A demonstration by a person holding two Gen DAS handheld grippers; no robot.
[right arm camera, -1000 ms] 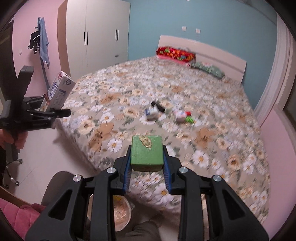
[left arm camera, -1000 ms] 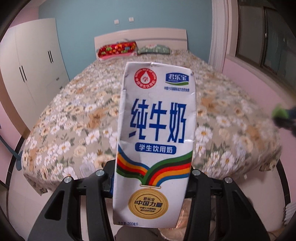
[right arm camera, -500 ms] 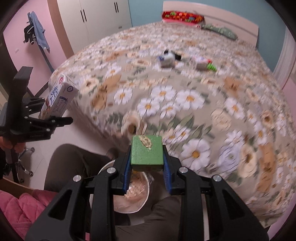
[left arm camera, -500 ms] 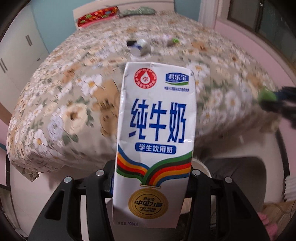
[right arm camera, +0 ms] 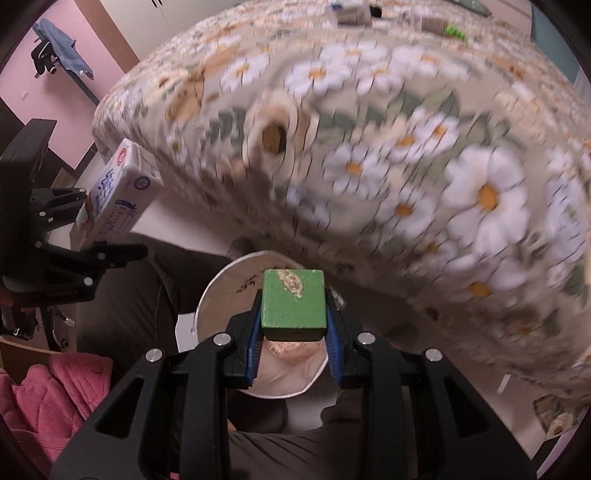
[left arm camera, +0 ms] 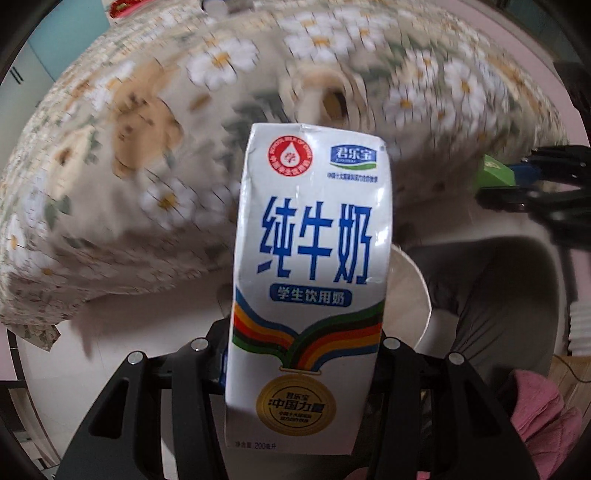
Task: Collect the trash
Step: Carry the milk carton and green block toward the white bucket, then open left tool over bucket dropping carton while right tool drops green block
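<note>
The left gripper point(left arm camera: 303, 354) is holding a white milk carton point(left arm camera: 308, 280) upright, its jaws pinching the carton's lower sides. The right gripper point(right arm camera: 293, 332) is carrying a green block point(right arm camera: 293, 299) with a tan smear on top, its jaws pressing against both side faces. Both items are hanging over a round bin point(right arm camera: 221, 291) standing on the floor beside the bed point(right arm camera: 406, 129), whose floral bedspread is blurring. Two small items of litter point(right arm camera: 351, 14) are lying farther back on the bed. A pink garment point(right arm camera: 40, 402) is lying at lower left.
</note>
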